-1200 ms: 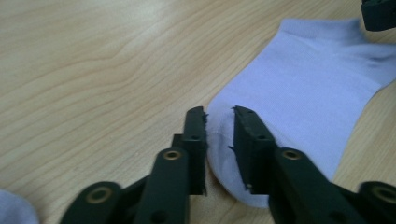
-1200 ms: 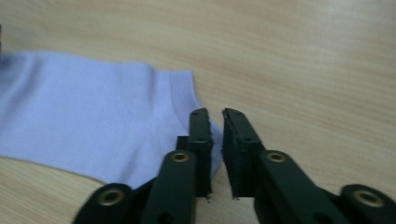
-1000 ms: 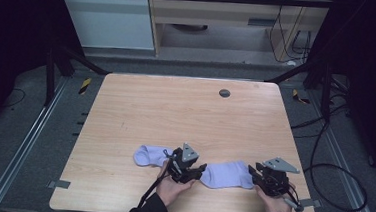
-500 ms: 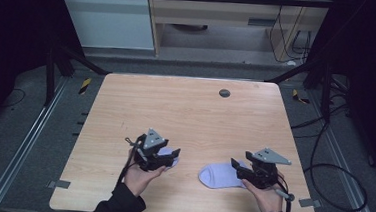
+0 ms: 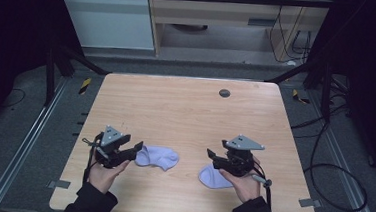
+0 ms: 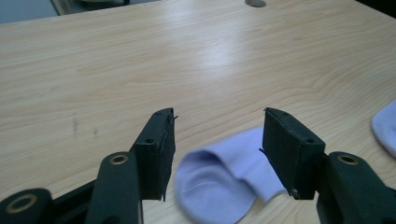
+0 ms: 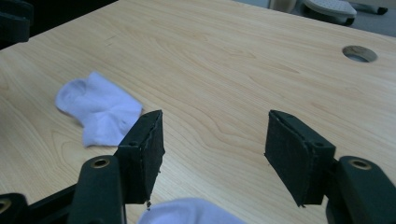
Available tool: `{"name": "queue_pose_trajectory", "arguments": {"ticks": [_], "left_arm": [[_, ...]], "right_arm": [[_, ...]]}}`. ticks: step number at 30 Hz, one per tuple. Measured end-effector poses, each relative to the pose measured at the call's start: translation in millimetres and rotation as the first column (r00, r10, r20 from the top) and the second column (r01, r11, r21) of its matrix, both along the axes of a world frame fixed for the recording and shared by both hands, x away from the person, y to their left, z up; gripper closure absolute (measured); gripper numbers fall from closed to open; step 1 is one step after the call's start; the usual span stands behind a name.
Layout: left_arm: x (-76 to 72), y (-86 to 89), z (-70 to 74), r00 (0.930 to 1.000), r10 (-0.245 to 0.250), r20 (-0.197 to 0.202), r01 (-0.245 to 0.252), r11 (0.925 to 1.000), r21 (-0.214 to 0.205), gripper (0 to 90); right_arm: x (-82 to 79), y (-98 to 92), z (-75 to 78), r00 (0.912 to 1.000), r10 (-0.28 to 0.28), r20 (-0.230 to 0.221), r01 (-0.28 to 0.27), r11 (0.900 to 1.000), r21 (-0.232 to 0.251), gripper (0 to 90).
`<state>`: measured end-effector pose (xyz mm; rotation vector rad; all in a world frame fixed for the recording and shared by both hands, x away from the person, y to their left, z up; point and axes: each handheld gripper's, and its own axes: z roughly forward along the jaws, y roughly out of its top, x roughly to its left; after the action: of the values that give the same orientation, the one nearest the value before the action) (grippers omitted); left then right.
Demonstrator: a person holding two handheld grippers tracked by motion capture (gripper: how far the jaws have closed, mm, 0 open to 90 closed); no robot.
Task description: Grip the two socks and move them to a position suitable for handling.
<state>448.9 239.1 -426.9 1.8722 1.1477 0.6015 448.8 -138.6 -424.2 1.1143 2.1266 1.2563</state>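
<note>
A dark room with a pale cabinet at the back surrounds a light wooden table [image 5: 185,116] that has a round cable hole [image 5: 224,93] near its far edge. On the near part of the table lie two small lavender fabric socks, well apart from each other. The left sock [image 5: 158,157] lies flat just in front of the left gripper [image 5: 134,150], and in the left gripper view its rounded end sits between the two black jaws, which stand wide apart and hold nothing. The right sock [image 5: 212,177] lies partly under the right gripper [image 5: 211,155] and the person's right hand [image 5: 243,182]; in the right gripper view only its edge is seen at the bottom, below the jaws, which are also wide open and empty. The work seems to be handling the pair of socks, probably laying them out or bringing them together, and each gripper looks ready for a new grasp. To do this well, I think each gripper should come low, with one jaw sliding under the cloth edge, and close on a single clear part such as the cuff or toe, not on a bunched fold. The right gripper should first move back a little, because its sock is mostly behind the jaws.
</note>
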Motion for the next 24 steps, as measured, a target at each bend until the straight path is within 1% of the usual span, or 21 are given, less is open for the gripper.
{"name": "queue_pose_trajectory", "arguments": {"ticks": [1, 2, 3, 4, 5, 6, 7, 10, 12, 13, 14, 15, 19, 24], "left_arm": [[-0.7, 3.7, -2.4, 0.9999, 0.01, -0.003, -0.01, 1.0, -0.002, 43.9], [-1.6, 7.8, -4.6, 0.9998, 0.019, -0.005, -0.019, 0.9998, 0.008, 44.6], [-2.0, 11.0, -7.4, 0.9996, 0.028, -0.007, -0.028, 0.9996, 0.006, 45.4], [-2.4, 14.0, -10.3, 0.9995, 0.029, -0.014, -0.029, 0.9996, 0.006, 45.9], [-2.4, 14.0, -10.3, 0.9995, 0.029, -0.014, -0.029, 0.9996, 0.006, 46.5], [-2.8, 18.3, -16.9, 0.999, 0.039, -0.023, -0.039, 0.9992, 0.009, 47.2], [-2.6, 20.4, -19.9, 0.9987, 0.042, -0.028, -0.041, 0.999, 0.02, 48.0], [-1.2, 24.1, -28.0, 0.9974, 0.052, -0.05, -0.051, 0.9983, 0.03, 50.8], [-0.2, 24.1, -33.1, 0.9963, 0.054, -0.066, -0.052, 0.9979, 0.039, 52.8], [-0.2, 24.1, -33.1, 0.9963, 0.054, -0.066, -0.052, 0.9979, 0.039, 53.5], [1.1, 22.5, -37.3, 0.9956, 0.048, -0.08, -0.045, 0.998, 0.044, 54.4], [1.8, 21.3, -38.6, 0.9951, 0.045, -0.088, -0.042, 0.9982, 0.044, 54.8], [5.1, 16.2, -43.2, 0.995, 0.042, -0.091, -0.037, 0.9975, 0.06, 56.1], [10.9, 9.4, -49.6, 0.9929, 0.041, -0.112, -0.033, 0.9968, 0.073, 57.9]], "right_arm": [[1.1, 3.9, 0.7, 0.9999, 0.012, 0.005, -0.012, 0.9999, -0.006, 38.0], [2.0, 7.9, 1.3, 0.9998, 0.019, 0.003, -0.019, 0.9998, -0.006, 38.1], [3.1, 11.7, 1.6, 0.9996, 0.029, 0.001, -0.029, 0.9996, -0.004, 38.1], [4.2, 15.9, 1.4, 0.9994, 0.035, 0.0, -0.035, 0.9994, -0.006, 38.1], [4.2, 15.9, 1.4, 0.9994, 0.035, 0.0, -0.035, 0.9994, -0.006, 38.1], [6.2, 24.8, 0.4, 0.9987, 0.05, -0.006, -0.05, 0.9987, -0.012, 38.9], [7.1, 29.6, -0.4, 0.9983, 0.058, -0.008, -0.059, 0.9981, -0.018, 39.2], [9.5, 45.3, -3.6, 0.9957, 0.09, -0.019, -0.091, 0.9955, -0.028, 41.9], [10.6, 56.7, -7.0, 0.9933, 0.112, -0.029, -0.112, 0.9931, -0.033, 43.7], [11.0, 62.6, -9.4, 0.9919, 0.123, -0.033, -0.124, 0.9916, -0.036, 44.4], [11.2, 68.4, -12.0, 0.9901, 0.134, -0.039, -0.136, 0.9899, -0.039, 45.3], [11.5, 74.1, -14.8, 0.9879, 0.148, -0.046, -0.15, 0.9876, -0.045, 46.0], [12.8, 95.7, -25.9, 0.9797, 0.186, -0.075, -0.192, 0.9785, -0.076, 50.0], [13.9, 116.2, -37.8, 0.9695, 0.219, -0.11, -0.23, 0.9682, -0.098, 55.3]]}}
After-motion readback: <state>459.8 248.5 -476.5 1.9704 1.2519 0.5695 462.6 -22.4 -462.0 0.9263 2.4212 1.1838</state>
